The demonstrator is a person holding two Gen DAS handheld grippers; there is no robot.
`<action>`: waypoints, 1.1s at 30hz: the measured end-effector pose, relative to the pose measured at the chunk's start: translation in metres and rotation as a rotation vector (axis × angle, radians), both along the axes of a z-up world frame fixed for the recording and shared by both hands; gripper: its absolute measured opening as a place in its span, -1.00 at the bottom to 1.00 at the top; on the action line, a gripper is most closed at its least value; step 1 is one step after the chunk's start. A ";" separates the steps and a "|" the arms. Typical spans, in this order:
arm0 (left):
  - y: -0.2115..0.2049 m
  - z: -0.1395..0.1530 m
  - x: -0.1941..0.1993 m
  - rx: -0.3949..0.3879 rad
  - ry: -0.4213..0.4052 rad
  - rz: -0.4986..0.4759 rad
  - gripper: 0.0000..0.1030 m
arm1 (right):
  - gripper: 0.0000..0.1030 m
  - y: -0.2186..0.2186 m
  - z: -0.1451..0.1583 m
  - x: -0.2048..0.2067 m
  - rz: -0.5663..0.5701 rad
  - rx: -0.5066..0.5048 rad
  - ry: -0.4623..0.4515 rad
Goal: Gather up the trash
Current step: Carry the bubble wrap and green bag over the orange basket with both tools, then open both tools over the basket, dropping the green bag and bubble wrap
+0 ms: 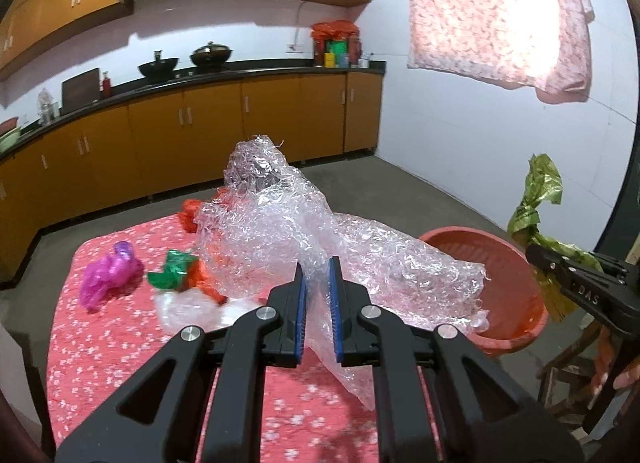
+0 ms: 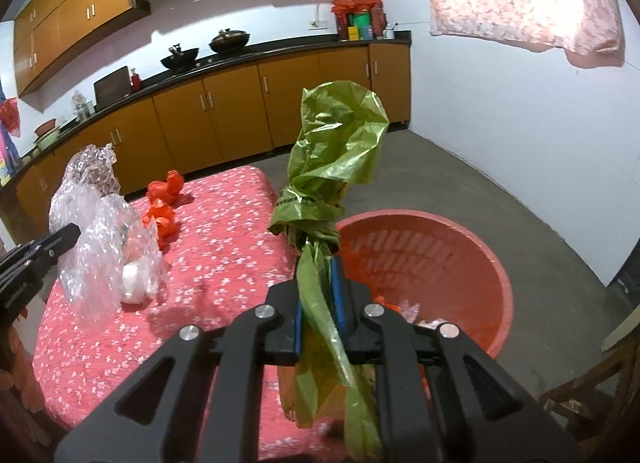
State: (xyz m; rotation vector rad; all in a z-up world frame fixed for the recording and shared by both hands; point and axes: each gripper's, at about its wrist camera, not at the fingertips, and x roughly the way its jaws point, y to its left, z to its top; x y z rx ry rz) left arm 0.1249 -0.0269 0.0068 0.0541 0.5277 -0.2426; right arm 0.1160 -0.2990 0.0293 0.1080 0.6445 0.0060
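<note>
My left gripper (image 1: 318, 279) is shut on a big crumpled sheet of clear bubble wrap (image 1: 280, 231), held up over the pink flowered table (image 1: 112, 351). In the right wrist view the same bubble wrap (image 2: 100, 231) hangs at the far left. My right gripper (image 2: 318, 287) is shut on a twisted green plastic bag (image 2: 336, 151), lifted beside the rim of the red basket (image 2: 460, 239). From the left wrist view, that green bag (image 1: 538, 199) and the right gripper (image 1: 536, 253) are at the right edge, over the basket (image 1: 512, 327).
On the table lie a purple bag (image 1: 108, 279), a green wrapper (image 1: 172, 271), red bags (image 2: 164, 203) and a white wad (image 2: 134, 283). Some scraps lie in the basket. A wooden stool (image 2: 592, 403) stands right of it. Orange cabinets (image 1: 200, 131) line the far wall.
</note>
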 end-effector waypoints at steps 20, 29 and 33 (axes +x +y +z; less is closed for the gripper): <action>-0.096 -0.028 0.023 0.010 0.065 -0.202 -0.80 | -0.74 -0.071 -0.034 0.018 -0.112 0.018 0.066; -0.139 -0.045 0.037 0.033 0.089 -0.294 -0.80 | -0.74 -0.096 -0.049 0.037 -0.149 0.043 0.087; -0.150 -0.054 0.046 0.034 0.106 -0.321 -0.80 | -0.74 -0.100 -0.056 0.046 -0.152 0.053 0.095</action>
